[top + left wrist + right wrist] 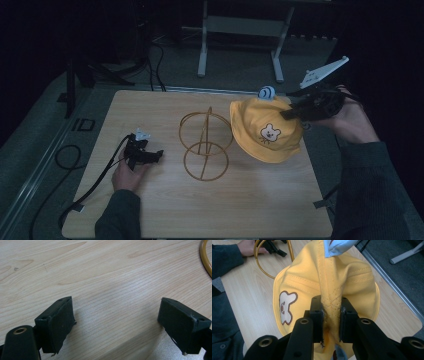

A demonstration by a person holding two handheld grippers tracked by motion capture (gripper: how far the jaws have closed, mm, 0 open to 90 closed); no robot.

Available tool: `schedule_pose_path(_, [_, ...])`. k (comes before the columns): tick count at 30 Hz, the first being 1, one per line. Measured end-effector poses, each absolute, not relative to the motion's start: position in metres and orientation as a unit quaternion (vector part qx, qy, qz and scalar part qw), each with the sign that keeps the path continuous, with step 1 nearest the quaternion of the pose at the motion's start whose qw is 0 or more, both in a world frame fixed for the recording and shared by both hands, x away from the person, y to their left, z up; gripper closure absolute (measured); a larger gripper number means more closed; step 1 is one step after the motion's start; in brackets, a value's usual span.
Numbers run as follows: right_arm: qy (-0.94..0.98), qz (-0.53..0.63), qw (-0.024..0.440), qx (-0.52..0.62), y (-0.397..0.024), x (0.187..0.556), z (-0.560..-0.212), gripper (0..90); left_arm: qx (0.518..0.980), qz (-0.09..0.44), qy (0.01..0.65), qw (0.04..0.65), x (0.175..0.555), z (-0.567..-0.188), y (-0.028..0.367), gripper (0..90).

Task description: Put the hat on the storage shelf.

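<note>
Right gripper view is showing the hat pinched by a fold of its yellow fabric, the right claw clamped on that fold with the jaws pressing a quilted ridge between them. The hat is hanging from this grip above the right part of the worktop, brim spreading outward, its bear patch facing the person's side and a pale blue trim sitting at its far edge. In the high view the hat is sitting just beside the stand, a gold wire frame of hoops on an upright post, and overlapping its upper hoop at the right.

The step in hand appears to be carrying the hat over the stand and settling it on top. To do it well, the right claw should be keeping its bite firm, lifting the brim clear of the top hoop, then centring the crown before lowering, since the light frame could tip if it is nudged sideways.

The left claw is resting low on the worktop left of the stand, jaws wide apart and holding nothing; it is placed well to steady the base hoop.
</note>
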State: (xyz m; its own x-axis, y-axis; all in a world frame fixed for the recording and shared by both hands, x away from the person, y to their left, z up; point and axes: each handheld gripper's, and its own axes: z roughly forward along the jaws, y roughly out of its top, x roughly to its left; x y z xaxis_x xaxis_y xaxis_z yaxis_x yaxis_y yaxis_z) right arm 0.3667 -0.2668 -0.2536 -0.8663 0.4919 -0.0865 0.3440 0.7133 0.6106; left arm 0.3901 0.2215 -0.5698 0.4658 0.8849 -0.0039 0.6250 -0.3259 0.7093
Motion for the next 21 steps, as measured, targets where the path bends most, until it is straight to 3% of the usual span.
schedule_pose_path(21, [0.918, 0.31, 0.127, 0.211, -0.252, 0.367, -0.242, 76.8, 0.79, 0.197, 0.478, 0.33, 0.39, -0.57, 0.222, 13.5])
